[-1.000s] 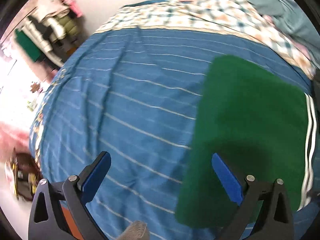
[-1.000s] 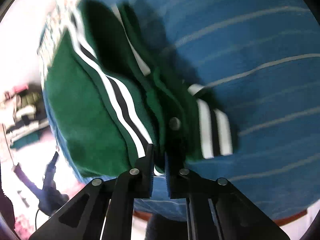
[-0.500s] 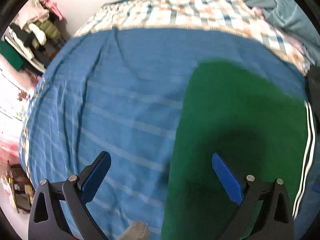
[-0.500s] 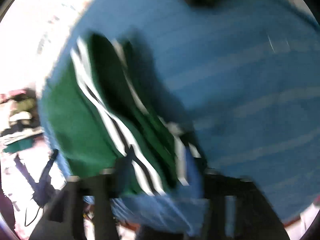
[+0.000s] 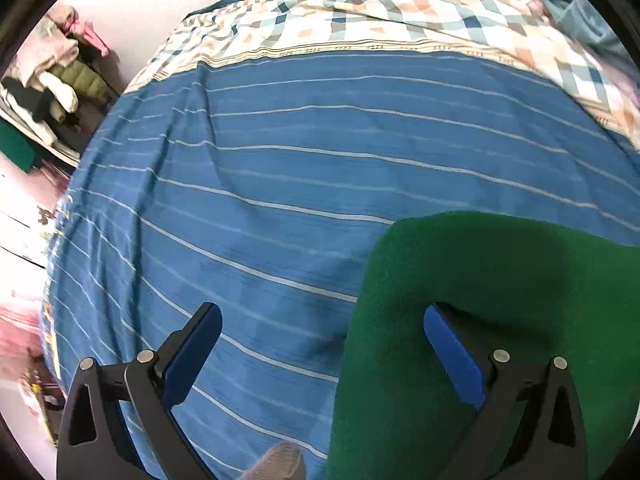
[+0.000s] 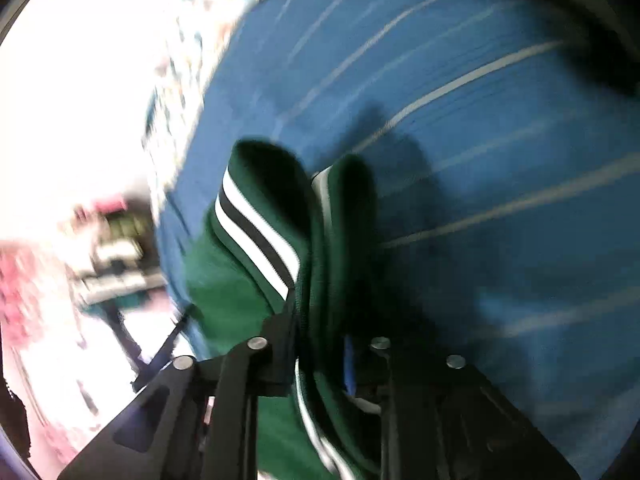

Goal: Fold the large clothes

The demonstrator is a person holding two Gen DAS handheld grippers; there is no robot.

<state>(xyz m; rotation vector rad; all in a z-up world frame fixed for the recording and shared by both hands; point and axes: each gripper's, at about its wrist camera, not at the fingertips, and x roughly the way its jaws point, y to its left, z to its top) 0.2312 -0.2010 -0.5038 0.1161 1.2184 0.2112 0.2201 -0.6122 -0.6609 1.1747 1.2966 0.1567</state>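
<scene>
A folded green garment with white and black striped trim lies on the blue striped bedsheet. My left gripper is open, its right finger over the garment's left part and its left finger over bare sheet. In the blurred right wrist view, my right gripper is shut on the garment's thick striped edge, with green layers bunched between the jaws.
A checked quilt and grey-blue bedding lie at the far end of the bed. A rack of clothes stands beyond the bed's left edge. The bed's edge and floor show at left in the right wrist view.
The right gripper opened briefly, then closed again lower on the garment's striped edge. The left gripper has drawn back; the garment now sits lower right in its view.
</scene>
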